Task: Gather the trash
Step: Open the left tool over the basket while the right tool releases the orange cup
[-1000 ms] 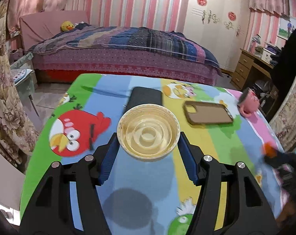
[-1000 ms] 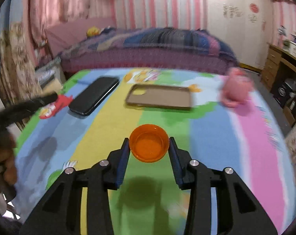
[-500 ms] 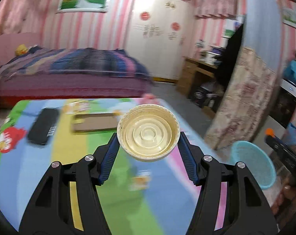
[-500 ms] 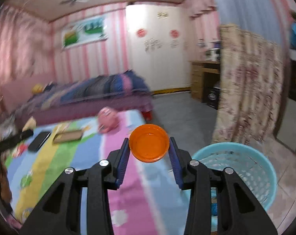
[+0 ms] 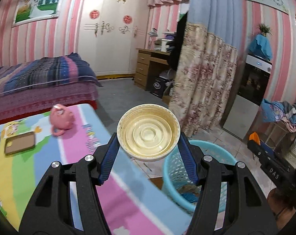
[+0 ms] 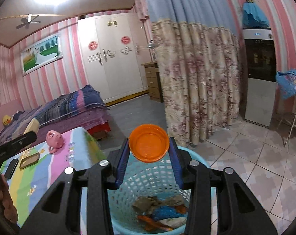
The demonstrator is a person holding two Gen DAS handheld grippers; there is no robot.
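My left gripper (image 5: 148, 148) is shut on a cream plastic lid (image 5: 148, 132), its hollow side facing the camera, held over the table's right edge. A light blue mesh basket (image 5: 175, 168) stands on the floor just right of the table. My right gripper (image 6: 148, 152) is shut on an orange lid (image 6: 148, 145) and hangs directly above the same basket (image 6: 132, 188), which holds several crumpled scraps (image 6: 159, 211). In the left wrist view the right gripper (image 5: 265, 154) shows at the right edge.
The cartoon tablecloth (image 5: 73, 148) carries a pink pig toy (image 5: 61, 118), a brown phone case (image 5: 19, 143) and a dark phone (image 6: 11, 168). A floral curtain (image 6: 197, 90), a bed (image 5: 40, 82) and a dark appliance (image 6: 259, 74) stand around the tiled floor.
Both grippers swung right from over the table's middle to its right edge, each still holding its lid. The basket came into view and now lies under the right gripper.
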